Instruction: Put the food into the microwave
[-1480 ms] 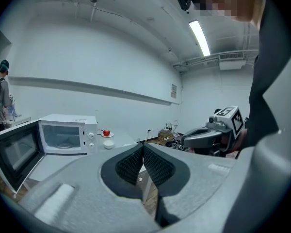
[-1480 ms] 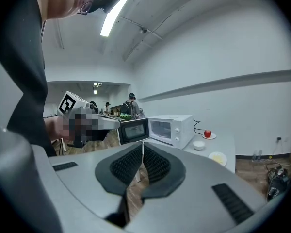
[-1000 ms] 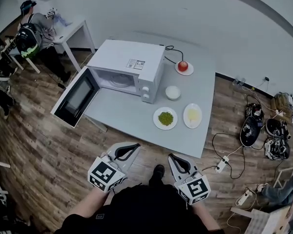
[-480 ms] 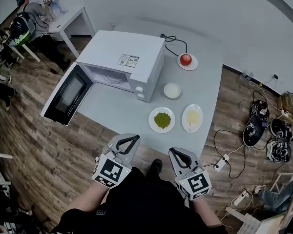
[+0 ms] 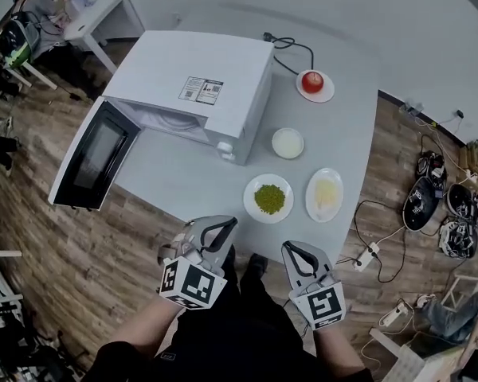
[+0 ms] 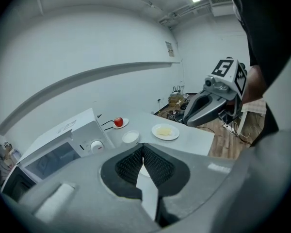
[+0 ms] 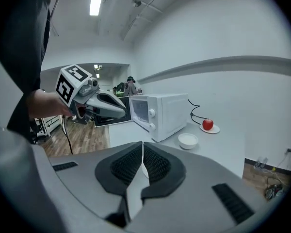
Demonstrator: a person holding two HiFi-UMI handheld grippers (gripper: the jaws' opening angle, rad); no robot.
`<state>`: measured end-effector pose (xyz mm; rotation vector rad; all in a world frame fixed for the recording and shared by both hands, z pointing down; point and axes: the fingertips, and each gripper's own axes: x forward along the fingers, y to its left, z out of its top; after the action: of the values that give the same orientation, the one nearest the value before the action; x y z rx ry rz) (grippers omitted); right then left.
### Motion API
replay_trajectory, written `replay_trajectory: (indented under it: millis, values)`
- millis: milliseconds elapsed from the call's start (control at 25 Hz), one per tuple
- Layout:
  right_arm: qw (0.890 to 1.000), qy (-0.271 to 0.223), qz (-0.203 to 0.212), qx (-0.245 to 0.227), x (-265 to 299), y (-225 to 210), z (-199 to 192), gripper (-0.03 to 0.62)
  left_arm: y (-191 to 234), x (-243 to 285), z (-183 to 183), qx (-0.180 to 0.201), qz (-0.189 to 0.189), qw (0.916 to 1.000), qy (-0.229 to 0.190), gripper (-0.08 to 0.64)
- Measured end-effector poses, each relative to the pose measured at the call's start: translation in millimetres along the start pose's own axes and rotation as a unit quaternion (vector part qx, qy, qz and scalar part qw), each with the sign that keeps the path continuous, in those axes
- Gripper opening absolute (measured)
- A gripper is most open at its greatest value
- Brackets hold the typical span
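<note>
Both tools were closed and empty. The left gripper [image 6: 142, 147] had its ribbed black rubber pads [image 6: 130, 165] pressed together with nothing between them, and the right gripper [image 7: 142, 155] was likewise shut on nothing. Both had smooth grey plastic shells and hung off the near edge of the matte grey table [image 5: 191, 183], touching none of the food.

In the head view, the round white plate of green peas [image 5: 269, 199] lay at about 2 o'clock from the left gripper and 11 o'clock from the right, near both. The oval white plate of pale yellow food [image 5: 325, 194] sat just beside it. The boxy white microwave [image 5: 199, 86], with its dark glass door [image 5: 88, 153] swung open, stood at 11 o'clock, well apart from both.
</note>
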<state>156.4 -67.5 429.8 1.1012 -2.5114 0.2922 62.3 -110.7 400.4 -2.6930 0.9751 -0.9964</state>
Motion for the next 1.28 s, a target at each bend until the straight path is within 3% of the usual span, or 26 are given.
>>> replay_trajectory:
  millis: [160, 400, 640, 1000, 1280]
  values:
    - [0.999, 0.024, -0.008, -0.025, 31.3, -2.5, -22.8, 0.017, 8.6, 33.3, -21.5, 0.012, -0.023, 0.9996, 0.009, 0.009]
    - [0.997, 0.055, -0.003, -0.056, 57.4, -0.9, -56.9, 0.017, 5.6, 71.9, -49.1, 0.062, -0.046, 0.9964, 0.036, 0.009]
    - [0.993, 0.082, -0.031, -0.080, 78.4, -19.6, -95.9, 0.017, -9.3, 102.6, -81.3, 0.084, -0.072, 0.9922, 0.057, 0.009]
    - [0.985, 0.092, -0.047, -0.137, 102.5, -26.0, -117.7, 0.017, -14.2, 129.2, -107.5, 0.100, -0.092, 0.9881, 0.073, 0.009]
    - [0.969, 0.102, -0.041, -0.223, 120.1, -17.5, -117.7, 0.018, -4.0, 148.8, -112.9, 0.084, -0.115, 0.9872, 0.073, 0.011]
